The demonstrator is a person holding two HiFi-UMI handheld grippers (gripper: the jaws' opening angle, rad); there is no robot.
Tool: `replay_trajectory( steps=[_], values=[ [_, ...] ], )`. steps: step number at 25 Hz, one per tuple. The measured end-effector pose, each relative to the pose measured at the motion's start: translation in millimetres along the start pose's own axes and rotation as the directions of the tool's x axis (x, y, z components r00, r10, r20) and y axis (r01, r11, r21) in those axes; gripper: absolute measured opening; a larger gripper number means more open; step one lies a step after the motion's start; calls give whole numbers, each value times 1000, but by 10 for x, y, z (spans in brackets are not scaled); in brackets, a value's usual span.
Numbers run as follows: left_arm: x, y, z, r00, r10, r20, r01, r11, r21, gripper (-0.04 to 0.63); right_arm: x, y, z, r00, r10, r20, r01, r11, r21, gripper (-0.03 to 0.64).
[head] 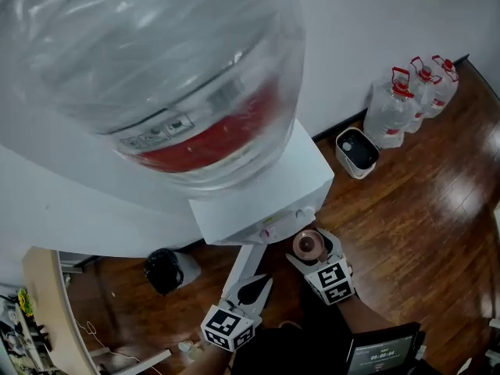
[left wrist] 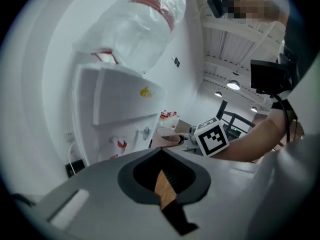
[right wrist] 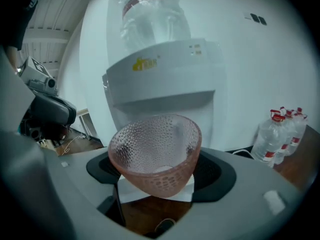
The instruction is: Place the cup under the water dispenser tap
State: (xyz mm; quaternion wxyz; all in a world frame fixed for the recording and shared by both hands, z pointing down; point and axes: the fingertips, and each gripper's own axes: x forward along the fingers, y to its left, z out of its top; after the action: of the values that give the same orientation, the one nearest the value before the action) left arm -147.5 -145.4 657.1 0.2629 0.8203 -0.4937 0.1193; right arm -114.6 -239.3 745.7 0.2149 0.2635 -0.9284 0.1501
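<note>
Cup (right wrist: 155,154): pink dimpled glass, upright, mouth open upward, nothing visible inside. It sits between the jaws of your right tool (head: 312,252), off the floor. The black pads press on its lower wall from both sides, so that tool is clamped on the cup.

Position, head view: the cup (head: 308,243) is at the front edge of the water dispenser (head: 258,201), just outside its white body and close to the two taps (head: 301,216) on the front face. In the right gripper view the dispenser's front fills the background directly behind the cup. I cannot tell whether the rim is in line with a spout.

Left tool (head: 254,289): jaws together, nothing between them. It is low and to the left of the right tool, tip toward the dispenser's base. Its own view looks up past the closed pads at the dispenser front, with a red tap handle (left wrist: 121,144) showing.

Dispenser top: a big clear bottle (head: 148,69) with a red band, neck down.

Surroundings: a dark wood floor (head: 422,225). Three clear water jugs (head: 414,92) with red caps stand against the white wall to the right. A small white box-shaped bin (head: 357,151) is on the floor beside them. A black rounded object (head: 164,270) lies on the floor left of the dispenser. A small screen (head: 380,356) is strapped on your right forearm.
</note>
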Motion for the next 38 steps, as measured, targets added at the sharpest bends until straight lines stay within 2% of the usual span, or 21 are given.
replay_trajectory(
  steps=[5, 9, 12, 16, 19, 24, 30, 35, 38],
  values=[
    [700, 256, -495, 997, -47, -61, 47, 999, 0, 0, 595, -423, -593, 996, 64, -54, -67, 996, -52, 397],
    [996, 479, -669, 998, -8, -68, 5, 999, -35, 0, 878, -651, -902, 997, 52, -57, -55, 997, -57, 397],
    [1180, 580, -701, 998, -9, -66, 4, 998, -70, 0, 1111, -735, -1074, 997, 43, -68, -47, 997, -62, 397],
    [1316, 672, -672, 999, -10, -44, 5, 994, -109, 0, 1326, -804, -1102, 998, 27, -48, -30, 998, -59, 397],
    [1334, 674, -756, 997, -36, -69, 30, 996, -86, 0, 1424, -841, -1126, 999, 7, -33, -9, 998, -58, 397],
    [1310, 732, -792, 997, -62, -47, 56, 993, -104, 0, 1563, -919, -1165, 999, 11, -32, -15, 992, -127, 397],
    [1294, 684, -822, 996, -62, -70, 55, 994, -100, 0, 1618, -935, -1131, 1000, 15, 3, -14, 994, -110, 397],
    [1287, 535, -776, 994, -96, -43, 91, 990, -106, 0, 1628, -975, -1173, 1000, -12, -11, 11, 996, -85, 399],
    [1263, 475, -757, 992, -114, -59, 108, 989, -102, 0, 1617, -994, -1221, 999, -12, -52, 9, 998, -70, 454]
  ],
)
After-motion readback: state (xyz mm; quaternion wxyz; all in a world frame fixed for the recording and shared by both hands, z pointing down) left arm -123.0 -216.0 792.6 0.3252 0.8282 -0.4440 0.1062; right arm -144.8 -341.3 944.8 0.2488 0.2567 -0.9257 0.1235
